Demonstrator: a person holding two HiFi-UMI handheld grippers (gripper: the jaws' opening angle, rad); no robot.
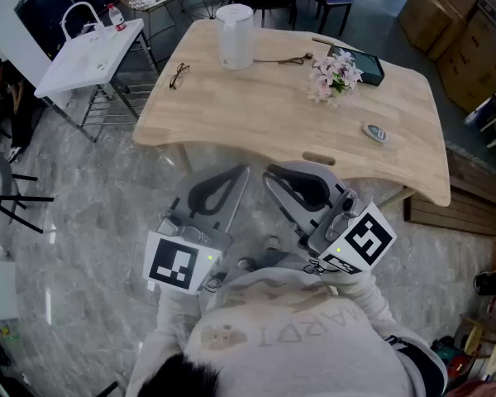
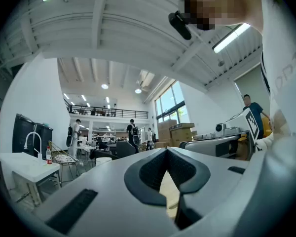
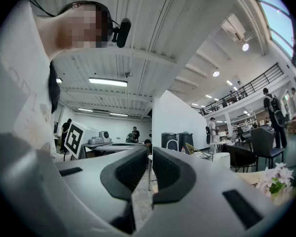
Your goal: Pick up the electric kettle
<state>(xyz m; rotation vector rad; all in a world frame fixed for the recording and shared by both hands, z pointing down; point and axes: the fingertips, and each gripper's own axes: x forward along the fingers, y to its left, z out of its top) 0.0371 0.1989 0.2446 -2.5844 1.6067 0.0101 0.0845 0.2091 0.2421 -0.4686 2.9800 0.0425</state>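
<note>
- Two grippers are held side by side over the floor, just short of the near edge of the table (image 1: 256,110).
- The left gripper (image 2: 167,150) has its jaws pressed together at the tips, with nothing between them.
- The right gripper (image 3: 151,153) is likewise closed and empty.
- The kettle (image 1: 235,35), white and upright, stands at the table's far edge, left of the middle and well apart from both grippers.
- Glasses (image 1: 178,74) lie left of the kettle, nearer the person.
- Flowers (image 1: 335,77) lie to the kettle's right, touching a dark box (image 1: 365,64).
- A small oval device (image 1: 375,132) lies near the table's right side.
- A white side table (image 1: 83,56) stands to the left.
</note>
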